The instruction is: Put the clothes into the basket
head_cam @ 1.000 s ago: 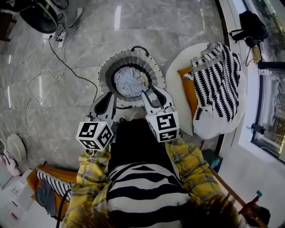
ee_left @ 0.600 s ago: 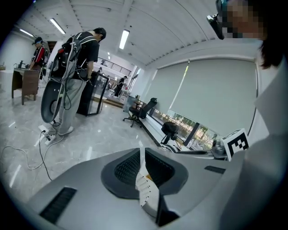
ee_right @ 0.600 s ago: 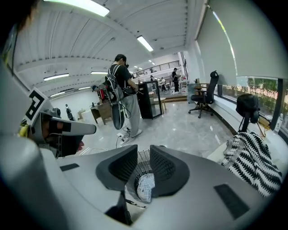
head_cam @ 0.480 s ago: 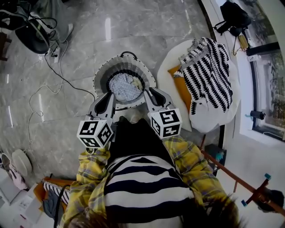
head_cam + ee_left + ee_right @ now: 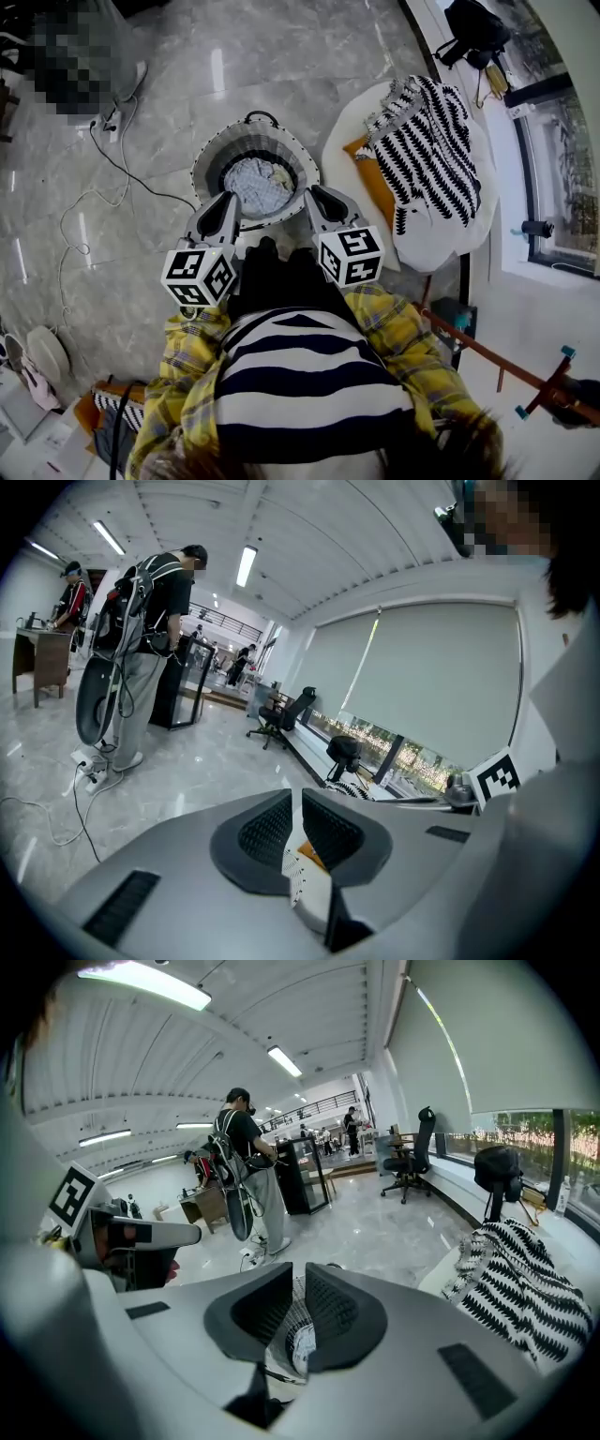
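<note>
A round mesh basket [image 5: 208, 159] stands on the floor with pale crumpled clothes [image 5: 255, 180] inside it. A black-and-white patterned garment [image 5: 431, 141] [image 5: 520, 1279] lies over a white round seat [image 5: 441, 248]. My left gripper [image 5: 228, 199] [image 5: 295, 794] hovers at the basket's near-left rim, jaws shut and empty. At the near-right rim is my right gripper [image 5: 314, 194] [image 5: 298, 1267]. Its jaws have just been closing and stand together with nothing between them. The basket's mesh shows past them in the right gripper view.
An orange cushion [image 5: 380, 183] sits under the patterned garment. A cable [image 5: 103, 178] runs across the marble floor to a power strip [image 5: 112, 117]. A person [image 5: 246, 1162] stands beyond the basket. A window sill lines the right side and a red stand [image 5: 487, 356] leans at the lower right.
Both grippers have drawn back from over the basket's opening toward its near rim. The right gripper's jaws have come together. The clothes in the basket lie as before.
</note>
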{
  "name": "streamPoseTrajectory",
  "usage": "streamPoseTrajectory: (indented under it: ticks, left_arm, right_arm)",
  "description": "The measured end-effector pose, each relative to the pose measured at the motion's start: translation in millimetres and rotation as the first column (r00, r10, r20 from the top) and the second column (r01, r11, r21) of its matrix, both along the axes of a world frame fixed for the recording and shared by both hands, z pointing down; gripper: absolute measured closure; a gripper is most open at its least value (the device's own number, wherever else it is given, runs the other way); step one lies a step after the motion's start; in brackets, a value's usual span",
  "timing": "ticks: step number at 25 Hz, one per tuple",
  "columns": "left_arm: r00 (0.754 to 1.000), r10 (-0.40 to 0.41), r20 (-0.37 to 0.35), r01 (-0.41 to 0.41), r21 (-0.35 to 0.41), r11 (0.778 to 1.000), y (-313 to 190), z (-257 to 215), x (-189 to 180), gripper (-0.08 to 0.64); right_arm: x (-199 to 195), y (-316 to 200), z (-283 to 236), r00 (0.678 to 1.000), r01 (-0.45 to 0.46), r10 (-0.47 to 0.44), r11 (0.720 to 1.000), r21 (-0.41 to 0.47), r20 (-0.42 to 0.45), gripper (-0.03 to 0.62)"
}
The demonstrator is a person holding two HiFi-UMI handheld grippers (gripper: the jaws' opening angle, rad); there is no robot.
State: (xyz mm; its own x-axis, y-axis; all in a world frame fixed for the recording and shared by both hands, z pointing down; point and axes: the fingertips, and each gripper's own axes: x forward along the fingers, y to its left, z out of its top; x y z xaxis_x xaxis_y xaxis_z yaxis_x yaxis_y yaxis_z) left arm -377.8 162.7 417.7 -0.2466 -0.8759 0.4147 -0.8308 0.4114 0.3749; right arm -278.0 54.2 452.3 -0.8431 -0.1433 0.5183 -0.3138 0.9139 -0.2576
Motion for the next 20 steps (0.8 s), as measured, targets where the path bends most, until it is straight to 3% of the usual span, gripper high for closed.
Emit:
streamPoseTrajectory:
  ticks: [13,20]
  left_arm:
    - [1.0,0.012,-0.008,-0.012,-0.025,1.0,15,10,-1,0.515]
    - [1.0,0.009,0.001,-0.009,-0.04,0.999,15,13,0,0.515]
  right_arm:
    - [2,3,-2,0.999,-0.044,0.044,0.997,-0.056,0.004,0.565]
    - [7,1,-1,0.999,-0.044,0.044,0.998,-0.033,-0.003,0.566]
